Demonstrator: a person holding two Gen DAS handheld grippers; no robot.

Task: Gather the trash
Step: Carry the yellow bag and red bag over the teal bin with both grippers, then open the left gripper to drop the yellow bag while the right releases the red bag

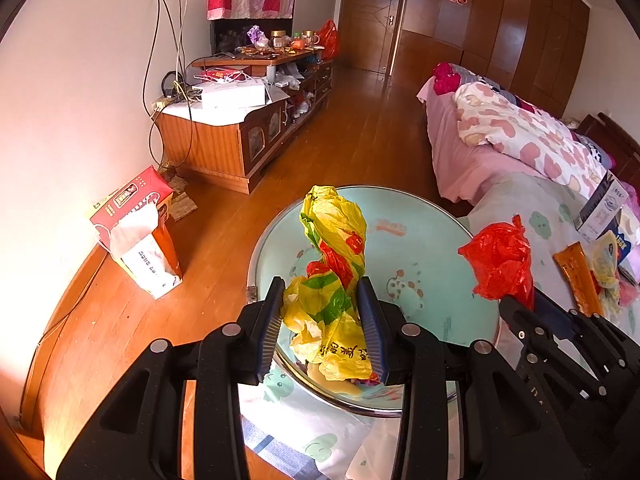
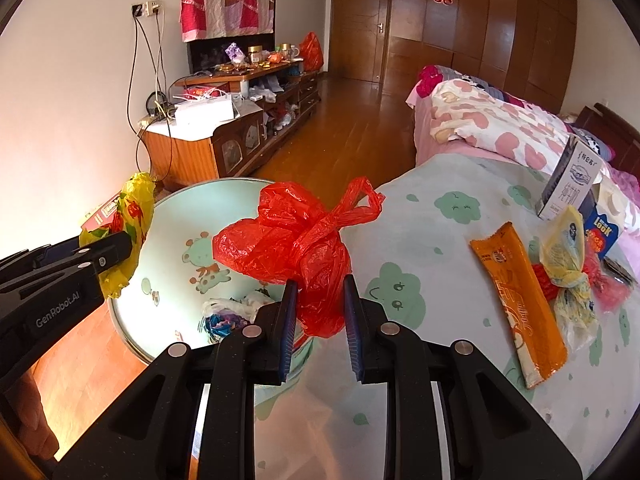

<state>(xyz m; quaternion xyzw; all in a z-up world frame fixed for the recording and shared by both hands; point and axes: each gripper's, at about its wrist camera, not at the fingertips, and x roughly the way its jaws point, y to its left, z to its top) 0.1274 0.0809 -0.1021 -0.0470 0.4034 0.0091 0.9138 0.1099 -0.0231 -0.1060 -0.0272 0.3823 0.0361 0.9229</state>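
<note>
My left gripper (image 1: 322, 296) is shut on a crumpled yellow plastic bag (image 1: 332, 248) with red and green print, held over a pale green basin (image 1: 420, 248). My right gripper (image 2: 320, 292) is shut on a red plastic bag (image 2: 296, 240), held above the basin's near rim (image 2: 168, 208). The red bag also shows at the right of the left wrist view (image 1: 500, 260). The yellow bag and left gripper show at the left of the right wrist view (image 2: 128, 224). Some wrappers (image 2: 228, 312) lie inside the basin.
A table with a green cloud-print cloth (image 2: 440, 248) holds an orange wrapper (image 2: 520, 304), a knotted yellow bag (image 2: 568, 248), a carton (image 2: 568, 180) and a snack box (image 2: 604, 232). A red tissue box (image 1: 136, 216) stands on the wooden floor. A bed (image 1: 500, 132) is at the right, a cluttered cabinet (image 1: 240, 136) at the left.
</note>
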